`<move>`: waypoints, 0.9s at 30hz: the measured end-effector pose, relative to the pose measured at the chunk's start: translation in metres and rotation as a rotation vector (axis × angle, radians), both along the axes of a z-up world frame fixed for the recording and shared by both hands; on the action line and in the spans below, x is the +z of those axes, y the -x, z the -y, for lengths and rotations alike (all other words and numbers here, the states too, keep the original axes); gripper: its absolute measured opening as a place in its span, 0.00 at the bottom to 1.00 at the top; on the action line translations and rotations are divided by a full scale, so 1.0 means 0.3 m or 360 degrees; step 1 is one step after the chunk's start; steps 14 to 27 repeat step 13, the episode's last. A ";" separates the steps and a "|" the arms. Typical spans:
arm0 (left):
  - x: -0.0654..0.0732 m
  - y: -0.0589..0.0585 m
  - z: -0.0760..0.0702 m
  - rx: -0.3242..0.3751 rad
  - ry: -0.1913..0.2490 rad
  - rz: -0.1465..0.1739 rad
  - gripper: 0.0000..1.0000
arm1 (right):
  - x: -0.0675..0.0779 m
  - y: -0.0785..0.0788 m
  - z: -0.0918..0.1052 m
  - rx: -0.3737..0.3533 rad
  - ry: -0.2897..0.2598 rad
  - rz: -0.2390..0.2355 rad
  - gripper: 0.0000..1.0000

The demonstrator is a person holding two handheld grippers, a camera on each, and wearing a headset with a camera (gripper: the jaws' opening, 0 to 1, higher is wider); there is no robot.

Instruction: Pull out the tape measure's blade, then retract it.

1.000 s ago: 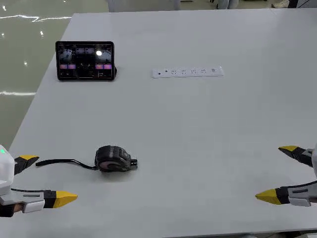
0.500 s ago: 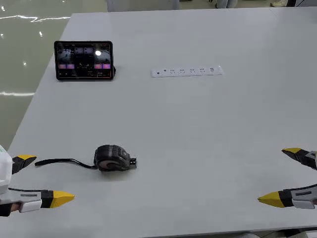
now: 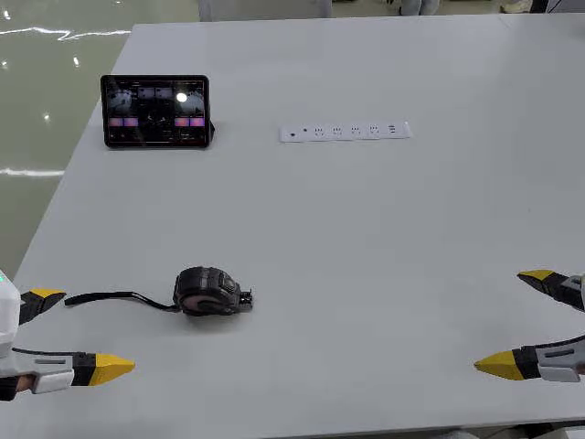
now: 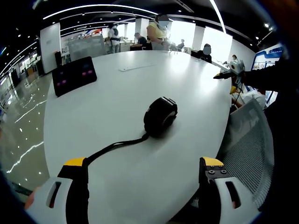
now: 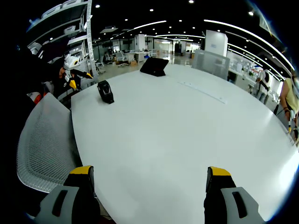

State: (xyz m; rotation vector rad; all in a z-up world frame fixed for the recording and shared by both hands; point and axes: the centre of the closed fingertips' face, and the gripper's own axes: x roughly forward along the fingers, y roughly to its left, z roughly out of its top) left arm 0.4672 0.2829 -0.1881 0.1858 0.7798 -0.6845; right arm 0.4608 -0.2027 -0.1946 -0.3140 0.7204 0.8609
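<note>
A black tape measure (image 3: 209,292) lies on the white table, its blade tip facing right and its black wrist strap (image 3: 110,298) trailing left. My left gripper (image 3: 71,334) stands open at the table's near left corner, a short way left of the strap's end. In the left gripper view the tape measure (image 4: 160,115) sits ahead of the open jaws with the strap (image 4: 114,146) running toward them. My right gripper (image 3: 535,323) is open at the near right edge, far from the tape measure (image 5: 105,91), with nothing between its fingers.
A dark tablet (image 3: 156,112) stands propped at the far left of the table (image 3: 366,229). A white power strip (image 3: 345,133) lies at the far middle. A grey mesh chair back (image 5: 44,140) is near the table's front edge.
Both grippers have drifted slightly outward and toward the near edge. The tape measure has not moved.
</note>
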 end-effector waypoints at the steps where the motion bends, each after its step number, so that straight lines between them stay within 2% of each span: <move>1: -0.001 0.000 -0.001 -0.0003 -0.0008 0.0004 0.95 | -0.001 0.001 0.000 0.0002 0.0002 -0.0002 0.99; 2: -0.004 -0.006 -0.006 -0.0008 -0.0019 0.0018 0.96 | -0.002 0.002 0.001 0.0003 0.0002 -0.0003 0.99; 7: -0.007 -0.003 -0.003 -0.0008 -0.0009 0.0004 0.98 | 0.000 0.001 0.002 0.0004 0.0000 -0.0002 0.99; 27: -0.003 -0.007 -0.008 -0.0007 -0.0014 0.0009 0.99 | 0.004 -0.003 0.007 0.0005 0.0003 -0.0001 0.99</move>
